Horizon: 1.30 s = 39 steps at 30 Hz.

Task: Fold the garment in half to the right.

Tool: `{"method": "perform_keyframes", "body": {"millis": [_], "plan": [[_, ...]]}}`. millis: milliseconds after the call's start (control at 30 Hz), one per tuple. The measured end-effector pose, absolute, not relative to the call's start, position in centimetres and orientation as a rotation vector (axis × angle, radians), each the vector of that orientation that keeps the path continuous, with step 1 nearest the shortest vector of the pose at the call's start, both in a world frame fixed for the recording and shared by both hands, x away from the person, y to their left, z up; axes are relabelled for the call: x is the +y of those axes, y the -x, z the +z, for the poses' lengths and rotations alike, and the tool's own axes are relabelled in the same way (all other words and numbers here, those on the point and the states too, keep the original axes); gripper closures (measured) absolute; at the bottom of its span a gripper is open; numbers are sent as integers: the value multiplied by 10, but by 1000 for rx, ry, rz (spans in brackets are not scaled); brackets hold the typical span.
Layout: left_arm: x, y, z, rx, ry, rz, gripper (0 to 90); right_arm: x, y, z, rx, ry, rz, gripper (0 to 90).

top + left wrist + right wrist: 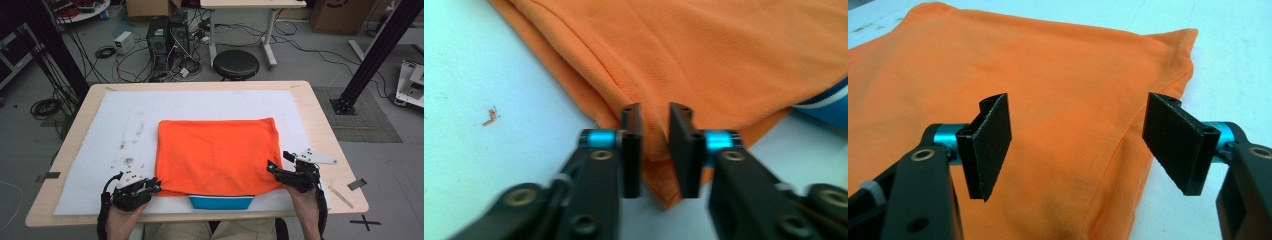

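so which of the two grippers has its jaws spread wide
The right gripper: its jaws stand far apart over the orange shirt. The left gripper shows a narrow gap, astride the shirt's corner.

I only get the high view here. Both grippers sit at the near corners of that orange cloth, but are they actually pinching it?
Observer: The left gripper has its jaws nearly closed around the near corner of the orange cloth, with a narrow gap between them.
Operator: And the other one?
Observer: The right gripper is wide open; its jaws straddle the cloth's folded side edge without gripping.
Operator: What's the blue bit poking out in front?
Observer: A blue fabric edge with a white stripe along it, lying under the orange layer.
Operator: Is the white mat clean near the left gripper?
Observer: No, a small orange thread scrap lies on the white mat.
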State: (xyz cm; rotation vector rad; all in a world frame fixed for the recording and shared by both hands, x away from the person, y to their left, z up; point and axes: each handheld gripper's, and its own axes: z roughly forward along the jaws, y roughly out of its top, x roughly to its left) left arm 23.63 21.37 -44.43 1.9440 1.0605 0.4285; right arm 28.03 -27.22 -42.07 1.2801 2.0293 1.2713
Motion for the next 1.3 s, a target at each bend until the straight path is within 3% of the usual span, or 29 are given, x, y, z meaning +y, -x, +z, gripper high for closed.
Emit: {"method": "perform_keyframes", "body": {"millis": [133, 400, 600, 700, 800, 1000, 1300], "plan": [[213, -231, -441, 1044, -1948, 420, 846, -272, -281, -421, 2032, -1284, 1271, 283], [217, -225, -446, 1069, -1949, 412, 832, -272, -282, -422, 2035, -1287, 1275, 283], [212, -226, -451, 1113, -1970, 474, 533, -271, -282, -422, 2042, -1282, 1275, 283], [213, -227, -450, 1136, -1933, 484, 453, -271, -283, -422, 2040, -1275, 1277, 283], [213, -230, -451, 1144, -1908, 456, 430, -270, -283, -421, 2044, -1273, 1278, 283], [207, -231, -456, 1155, -1926, 488, 436, -268, -283, -420, 2051, -1268, 1273, 283], [212, -228, -460, 1140, -1879, 460, 579, -262, -286, -417, 2071, -1243, 1268, 283]]}}
